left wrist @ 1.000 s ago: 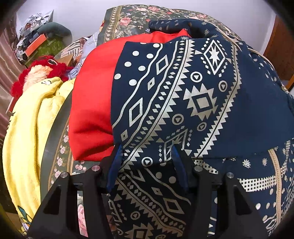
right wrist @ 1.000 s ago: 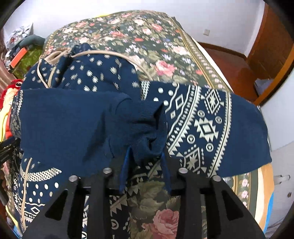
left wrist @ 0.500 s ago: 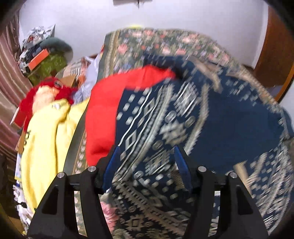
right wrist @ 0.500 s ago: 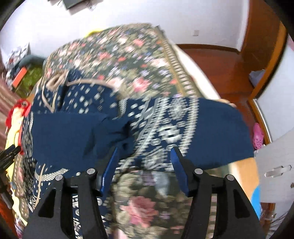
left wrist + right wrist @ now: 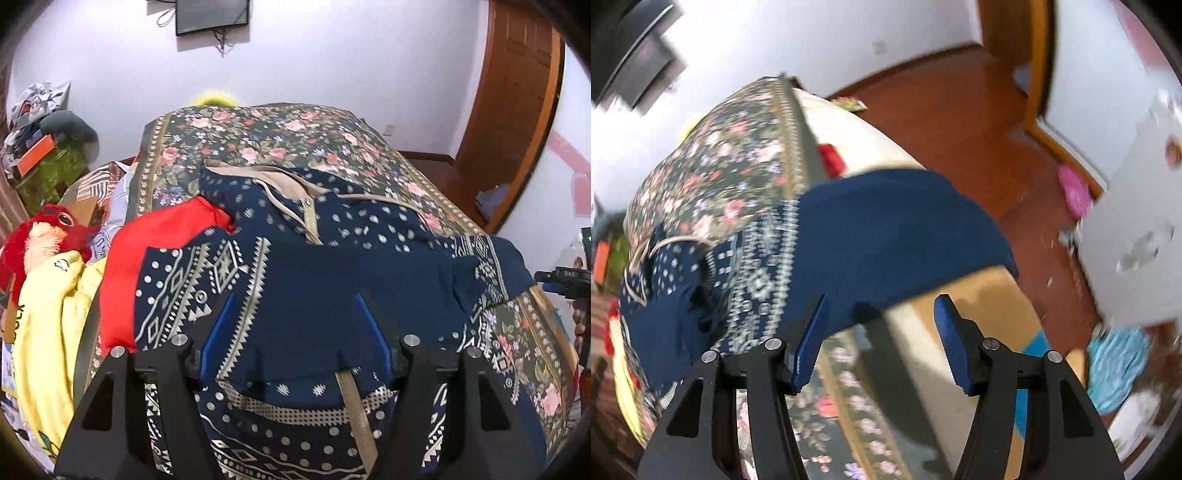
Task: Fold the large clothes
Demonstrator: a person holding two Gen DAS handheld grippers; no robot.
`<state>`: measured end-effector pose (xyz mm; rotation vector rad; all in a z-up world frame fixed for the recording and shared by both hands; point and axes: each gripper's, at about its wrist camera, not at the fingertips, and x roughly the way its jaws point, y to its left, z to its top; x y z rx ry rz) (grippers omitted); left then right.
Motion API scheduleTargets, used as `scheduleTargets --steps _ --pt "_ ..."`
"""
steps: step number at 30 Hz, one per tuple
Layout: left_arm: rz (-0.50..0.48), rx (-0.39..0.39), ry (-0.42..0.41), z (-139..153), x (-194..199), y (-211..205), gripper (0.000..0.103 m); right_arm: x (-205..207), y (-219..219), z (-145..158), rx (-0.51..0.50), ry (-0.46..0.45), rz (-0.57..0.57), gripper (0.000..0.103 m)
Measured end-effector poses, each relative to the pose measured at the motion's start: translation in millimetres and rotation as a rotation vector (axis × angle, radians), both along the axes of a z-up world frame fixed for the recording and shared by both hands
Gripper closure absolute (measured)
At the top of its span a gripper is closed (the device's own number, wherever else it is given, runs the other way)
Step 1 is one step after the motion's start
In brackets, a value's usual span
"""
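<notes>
A large navy garment (image 5: 369,236) with cream geometric print lies folded across the floral bed cover (image 5: 280,136). My left gripper (image 5: 294,297) hovers above its near fold. Its jaws are opening, and the cloth lies below them, untouched by the pads. In the blurred right wrist view, a plain navy part of the garment (image 5: 886,229) hangs over the bed's right edge. My right gripper (image 5: 882,299) stands open over that edge, just clear of the hanging cloth, with nothing between its fingers.
A red garment (image 5: 147,240), a yellow garment (image 5: 48,314) and a red plush toy (image 5: 48,229) lie along the bed's left side. Clutter (image 5: 40,140) is stacked at the far left. Right of the bed are wooden floor (image 5: 960,110), a pink slipper (image 5: 1075,192) and a blue cloth (image 5: 1119,365).
The right gripper let go of a bunched navy fold, opened wide and swung right to the bed's edge, rolling as it went. The left gripper rose and drew back from the fold, its jaws widening.
</notes>
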<state>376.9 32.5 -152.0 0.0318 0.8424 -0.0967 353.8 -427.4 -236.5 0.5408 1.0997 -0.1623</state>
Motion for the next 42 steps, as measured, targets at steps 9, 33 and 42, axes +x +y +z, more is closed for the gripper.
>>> scheduleTargets --steps 9,33,42 --pt "0.033 0.025 0.028 -7 -4 11 0.038 21 -10 -22 0.076 -0.018 -0.064 0.045" --pt "0.048 -0.019 0.074 -19 -8 23 0.038 48 14 57 0.032 -0.261 -0.015 0.093" --pt "0.065 -0.023 0.078 -22 -10 32 0.038 43 130 130 -0.128 -0.440 0.312 0.094"
